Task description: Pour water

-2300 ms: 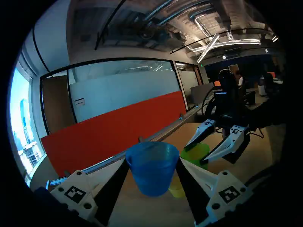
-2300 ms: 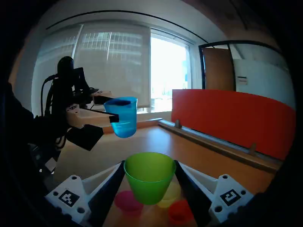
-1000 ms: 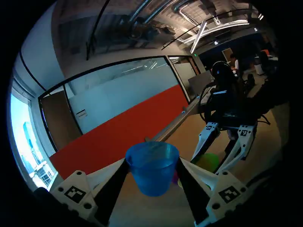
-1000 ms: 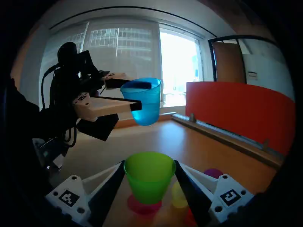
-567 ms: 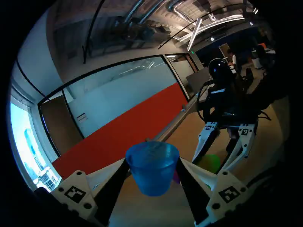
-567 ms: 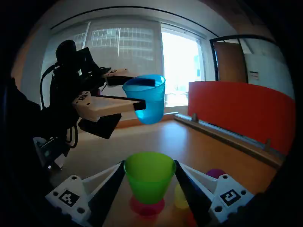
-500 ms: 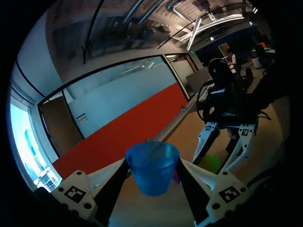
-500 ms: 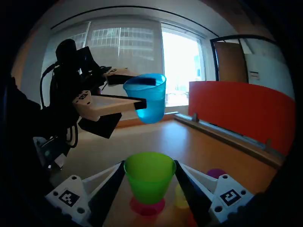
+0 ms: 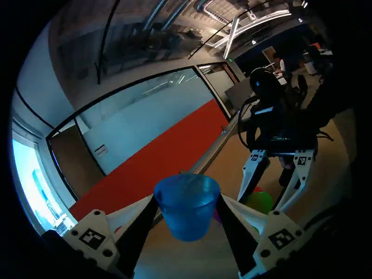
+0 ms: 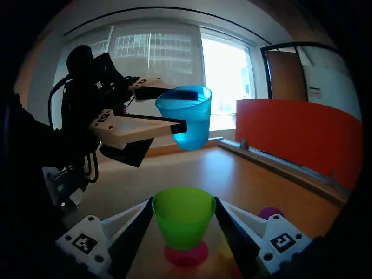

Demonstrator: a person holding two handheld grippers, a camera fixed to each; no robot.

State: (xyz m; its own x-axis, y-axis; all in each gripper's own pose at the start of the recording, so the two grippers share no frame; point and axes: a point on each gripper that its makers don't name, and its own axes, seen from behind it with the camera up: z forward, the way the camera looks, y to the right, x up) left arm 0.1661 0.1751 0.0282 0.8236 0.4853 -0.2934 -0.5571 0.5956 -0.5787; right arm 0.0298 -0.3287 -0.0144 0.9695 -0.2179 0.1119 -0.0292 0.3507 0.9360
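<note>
Tongs: left [image 9: 187, 199] grips blue cup [image 9: 187, 216], right [image 10: 183, 200] green cup [image 10: 183, 222]

Views face each other; both share blue cup [image 9: 187, 207].

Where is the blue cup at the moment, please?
The blue cup is held aloft in the left gripper, upper centre in the right gripper view, above and beyond the green cup.

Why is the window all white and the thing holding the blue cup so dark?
Right gripper view: the window is blown-out glare, so the left gripper gripping the translucent blue plastic cup is backlit and dark; the green plastic cup looks sharp. Left gripper view: fisheye bends the orange wall panel.
</note>
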